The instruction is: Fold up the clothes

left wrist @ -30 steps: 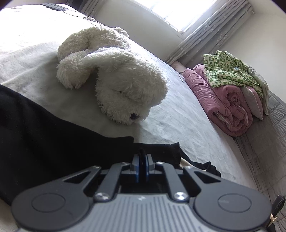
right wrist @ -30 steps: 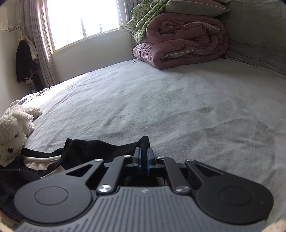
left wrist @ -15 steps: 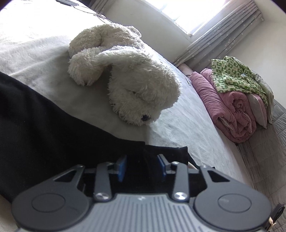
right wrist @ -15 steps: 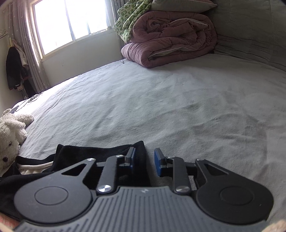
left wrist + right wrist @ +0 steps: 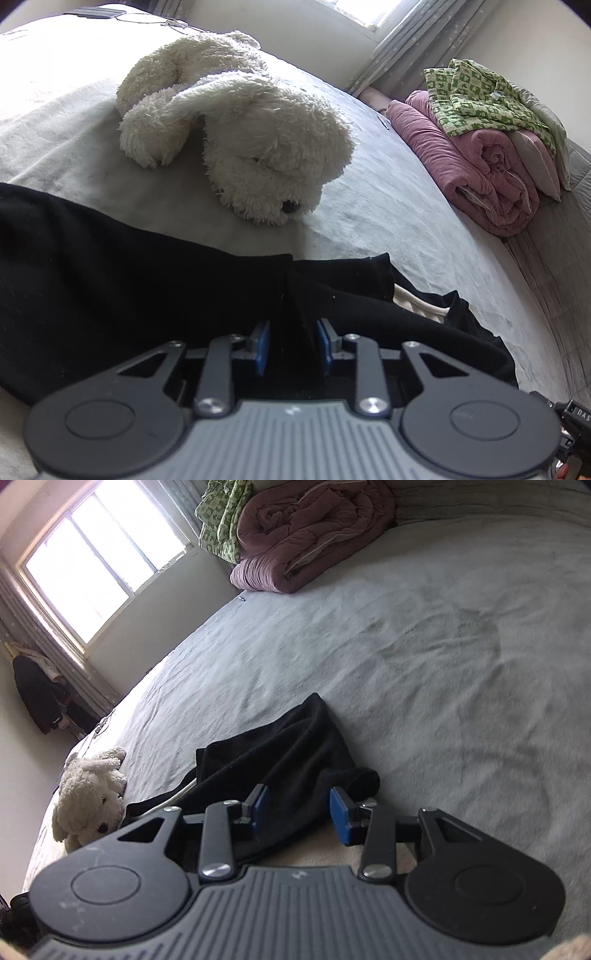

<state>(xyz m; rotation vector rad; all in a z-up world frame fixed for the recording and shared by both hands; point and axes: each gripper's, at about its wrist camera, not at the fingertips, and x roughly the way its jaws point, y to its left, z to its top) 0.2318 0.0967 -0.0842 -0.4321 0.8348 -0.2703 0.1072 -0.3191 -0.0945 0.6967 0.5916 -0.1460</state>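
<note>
Altogether one black garment (image 5: 147, 288), one plush dog (image 5: 258, 147), two parted tongs (image 5: 299, 812).

Each handheld gripper, the left gripper (image 5: 291, 350) and the right gripper (image 5: 299, 814), has a grey ribbed body with two black round housings at its sides. Black link bars with silver screws carry the fingers, and the pads (image 5: 340, 816) are blue. The right gripper's black housing shows light scratches.
</note>
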